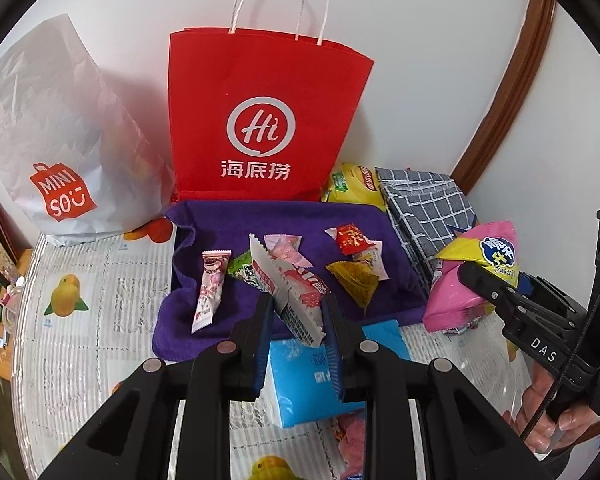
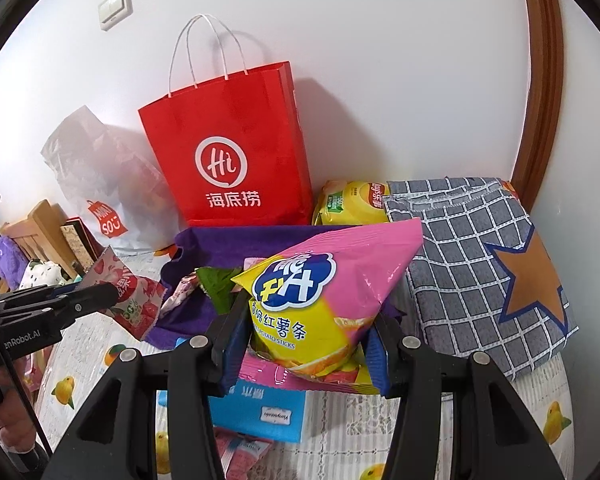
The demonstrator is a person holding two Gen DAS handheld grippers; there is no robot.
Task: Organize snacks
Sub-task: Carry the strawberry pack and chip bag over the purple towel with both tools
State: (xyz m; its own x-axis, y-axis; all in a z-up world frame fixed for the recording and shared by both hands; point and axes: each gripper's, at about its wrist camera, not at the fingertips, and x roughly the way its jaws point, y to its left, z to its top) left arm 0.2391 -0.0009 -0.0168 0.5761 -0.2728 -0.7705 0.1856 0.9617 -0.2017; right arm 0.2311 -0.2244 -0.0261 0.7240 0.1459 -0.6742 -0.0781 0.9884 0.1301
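My left gripper (image 1: 298, 320) is shut on a red-and-white strawberry snack packet (image 1: 292, 292), held above the near edge of a purple cloth (image 1: 400, 280). Several small wrapped snacks lie on the cloth: a pink bar (image 1: 210, 288), a red packet (image 1: 350, 239), a yellow triangular packet (image 1: 354, 280). My right gripper (image 2: 300, 344) is shut on a pink-and-yellow sweet potato sticks bag (image 2: 320, 296), held above the table. The bag also shows at the right of the left wrist view (image 1: 472, 276), and the left gripper's packet at the left of the right wrist view (image 2: 132, 300).
A red Hi paper bag (image 1: 268, 120) stands against the wall, a white Miniso bag (image 1: 56, 140) to its left. A yellow chips bag (image 1: 352, 188) and a grey checked fabric bag (image 2: 480, 272) lie at right. A blue tissue pack (image 1: 312, 380) lies near the front.
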